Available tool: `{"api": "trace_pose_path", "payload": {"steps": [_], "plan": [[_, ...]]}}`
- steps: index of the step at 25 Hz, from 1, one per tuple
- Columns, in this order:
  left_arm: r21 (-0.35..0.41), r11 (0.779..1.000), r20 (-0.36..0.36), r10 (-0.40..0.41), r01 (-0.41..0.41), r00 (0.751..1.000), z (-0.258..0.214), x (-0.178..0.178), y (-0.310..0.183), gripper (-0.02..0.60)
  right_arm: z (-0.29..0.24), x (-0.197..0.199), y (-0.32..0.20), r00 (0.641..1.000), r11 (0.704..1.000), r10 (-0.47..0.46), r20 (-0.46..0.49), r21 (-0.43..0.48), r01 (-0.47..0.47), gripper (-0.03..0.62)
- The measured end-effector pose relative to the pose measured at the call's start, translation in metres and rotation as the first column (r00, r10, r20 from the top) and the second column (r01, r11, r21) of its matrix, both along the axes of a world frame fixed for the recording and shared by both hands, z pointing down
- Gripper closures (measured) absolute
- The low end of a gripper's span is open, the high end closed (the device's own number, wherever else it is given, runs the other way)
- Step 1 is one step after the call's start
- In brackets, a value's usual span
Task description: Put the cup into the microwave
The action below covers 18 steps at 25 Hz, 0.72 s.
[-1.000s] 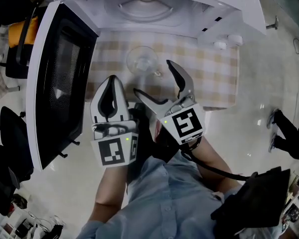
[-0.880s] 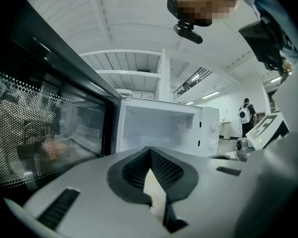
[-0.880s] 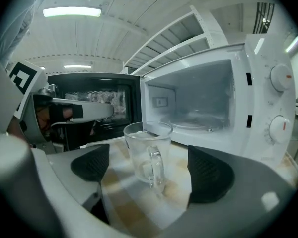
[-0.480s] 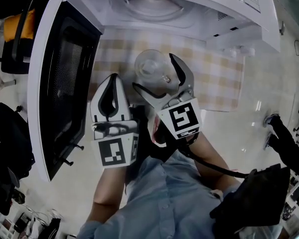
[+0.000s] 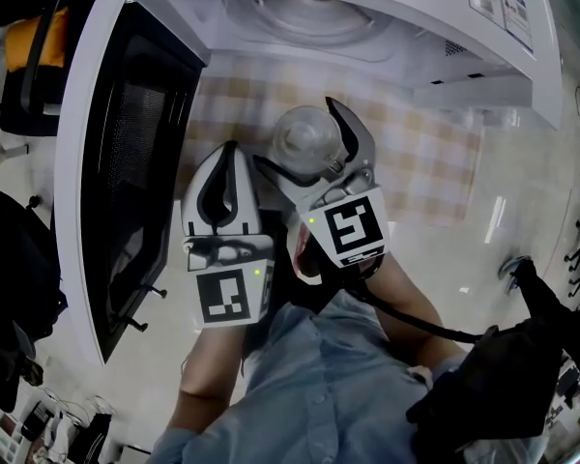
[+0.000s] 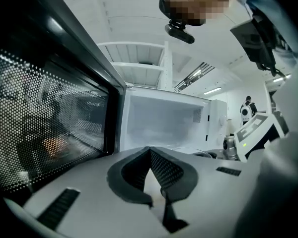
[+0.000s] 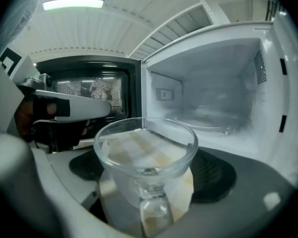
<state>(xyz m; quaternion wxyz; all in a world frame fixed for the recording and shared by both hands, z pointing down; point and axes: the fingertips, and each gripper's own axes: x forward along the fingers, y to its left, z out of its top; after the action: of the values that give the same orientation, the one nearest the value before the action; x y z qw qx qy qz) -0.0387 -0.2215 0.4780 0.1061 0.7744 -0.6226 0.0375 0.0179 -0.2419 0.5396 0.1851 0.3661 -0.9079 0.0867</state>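
A clear glass cup [image 5: 307, 135] with a handle stands upright on the checked cloth [image 5: 420, 153] in front of the open microwave [image 5: 309, 17]. My right gripper [image 5: 293, 132] is open, and its jaws have just been opening. The cup [image 7: 145, 152] stands between its pads [image 7: 216, 175], which do not visibly press on it. My left gripper [image 5: 234, 148] is shut and empty, just left of the right one and pointing at the microwave cavity [image 6: 164, 128]. Its tips [image 6: 150, 150] meet.
The microwave door [image 5: 126, 153] swings wide open at the left, next to my left gripper. A glass turntable [image 7: 203, 120] lies in the cavity. Black chairs [image 5: 19, 249] stand at the far left, and a black bag [image 5: 503, 385] sits at the lower right.
My right gripper has moved forward, so the cup that stood ahead of its tips now stands between its jaws. The left gripper has barely shifted.
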Motion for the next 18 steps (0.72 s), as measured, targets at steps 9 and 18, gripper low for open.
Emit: {"api": "trace_pose_path", "payload": {"steps": [9,18], "plan": [[-0.004,1.0,0.01,-0.01,0.01,1.0,-0.002,-0.005,-0.003,0.581,0.001,-0.004,-0.005,1.0,1.0,0.007,-0.002,0.001,-0.007,0.12],[0.01,1.0,0.027,-0.012,0.011,1.0,-0.014,-0.001,0.003,0.581,0.0,0.0,-0.004,1.0,1.0,0.017,-0.014,0.021,-0.016,0.202]]}}
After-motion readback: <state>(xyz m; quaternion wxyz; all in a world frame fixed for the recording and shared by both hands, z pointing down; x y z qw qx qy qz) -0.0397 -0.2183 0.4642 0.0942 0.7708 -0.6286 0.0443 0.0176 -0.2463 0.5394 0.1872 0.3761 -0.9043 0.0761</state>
